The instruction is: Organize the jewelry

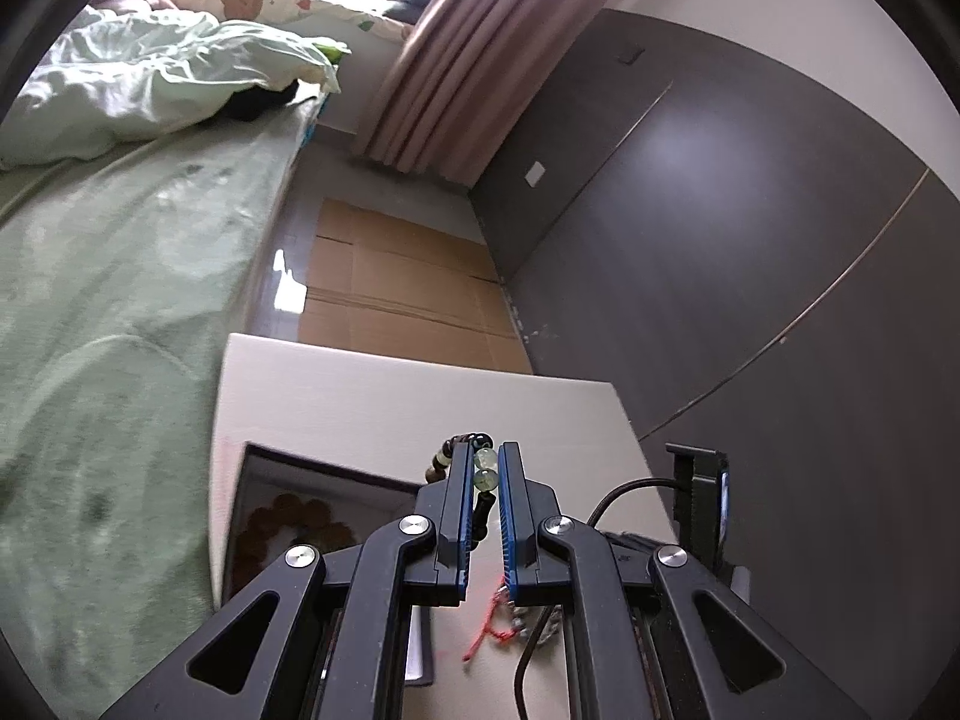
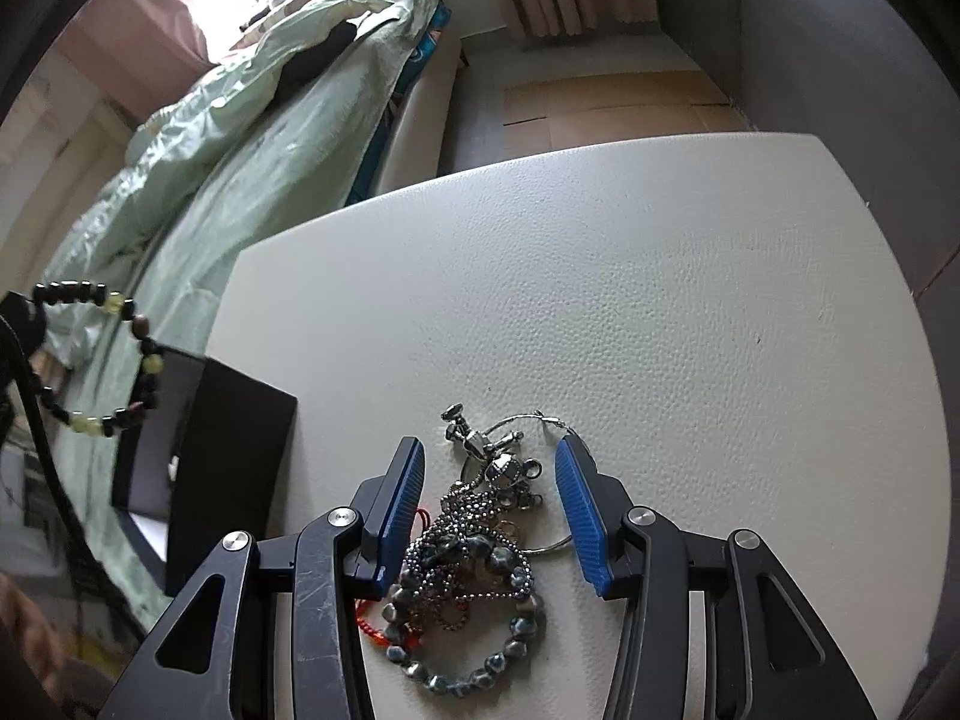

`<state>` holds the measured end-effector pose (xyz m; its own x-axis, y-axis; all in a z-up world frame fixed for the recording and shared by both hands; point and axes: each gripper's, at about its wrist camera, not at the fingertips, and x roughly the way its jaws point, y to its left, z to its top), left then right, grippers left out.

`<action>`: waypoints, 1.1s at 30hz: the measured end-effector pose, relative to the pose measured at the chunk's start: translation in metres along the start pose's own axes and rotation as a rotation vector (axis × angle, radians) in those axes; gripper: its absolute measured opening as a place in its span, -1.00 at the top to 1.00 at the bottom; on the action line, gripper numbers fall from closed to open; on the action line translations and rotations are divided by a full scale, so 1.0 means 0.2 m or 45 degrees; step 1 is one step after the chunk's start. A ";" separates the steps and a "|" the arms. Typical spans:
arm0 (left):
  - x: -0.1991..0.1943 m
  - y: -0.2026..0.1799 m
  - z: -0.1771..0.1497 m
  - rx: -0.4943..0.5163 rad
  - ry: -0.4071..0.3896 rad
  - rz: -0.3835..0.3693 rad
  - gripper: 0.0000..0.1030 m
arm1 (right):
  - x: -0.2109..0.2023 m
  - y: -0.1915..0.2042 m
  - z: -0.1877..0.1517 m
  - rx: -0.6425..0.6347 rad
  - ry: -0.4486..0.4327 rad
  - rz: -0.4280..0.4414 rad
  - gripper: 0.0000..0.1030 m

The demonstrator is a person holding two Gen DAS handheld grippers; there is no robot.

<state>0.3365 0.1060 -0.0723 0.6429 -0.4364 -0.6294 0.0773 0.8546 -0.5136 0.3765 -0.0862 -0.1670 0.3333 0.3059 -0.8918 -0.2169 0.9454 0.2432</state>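
My left gripper (image 1: 485, 468) is shut on a bracelet (image 1: 483, 461) of dark and pale green beads, held above the white table (image 1: 420, 396). That bracelet (image 2: 96, 354) also hangs at the left edge of the right wrist view. Below it sits an open dark jewelry box (image 1: 264, 468) with a brown bead bracelet (image 1: 294, 525) inside. My right gripper (image 2: 489, 447) points down over a tangled pile (image 2: 474, 546): ball chains, a grey bead bracelet (image 2: 468, 654), a hoop (image 2: 543, 420), a red cord (image 2: 372, 630). Its fingers straddle the pile and are not seen pressing on it.
The black box (image 2: 204, 438) stands at the table's left edge beside a bed with a green blanket (image 1: 108, 312). A black device on a cable (image 1: 702, 504) stands at the table's right. Flat cardboard (image 1: 408, 294) lies on the floor by a dark wardrobe (image 1: 750, 228).
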 end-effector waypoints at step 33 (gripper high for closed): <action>-0.16 0.22 0.03 -0.036 -0.093 0.106 -0.34 | -0.96 0.49 0.11 -0.273 -0.515 -0.002 0.61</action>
<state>0.3247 0.1601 -0.0711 0.7000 -0.3421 -0.6268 0.0008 0.8782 -0.4784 0.3114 -0.0488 0.0360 0.6559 0.3644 -0.6610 -0.3873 0.9141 0.1196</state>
